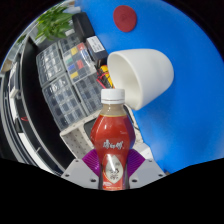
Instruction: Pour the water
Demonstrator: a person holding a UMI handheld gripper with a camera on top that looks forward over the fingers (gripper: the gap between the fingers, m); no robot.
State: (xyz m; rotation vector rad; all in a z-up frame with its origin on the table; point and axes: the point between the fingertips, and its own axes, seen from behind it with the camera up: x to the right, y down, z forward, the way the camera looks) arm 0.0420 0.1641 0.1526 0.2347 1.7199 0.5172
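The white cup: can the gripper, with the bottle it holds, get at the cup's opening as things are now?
Probably yes. The gripper has its jaws shut on the bottle, and the white cup lies just beyond it on the blue surface, its opening turned toward the bottle, with nothing between them.

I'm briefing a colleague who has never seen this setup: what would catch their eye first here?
First, the clear plastic bottle of red drink with a white cap, upright between the gripper fingers, whose purple pads press on its sides. Just beyond it a white cup lies tipped on the bright blue table surface, its mouth turned toward the clear plastic drawer organiser. Farther off sits a small red round thing.
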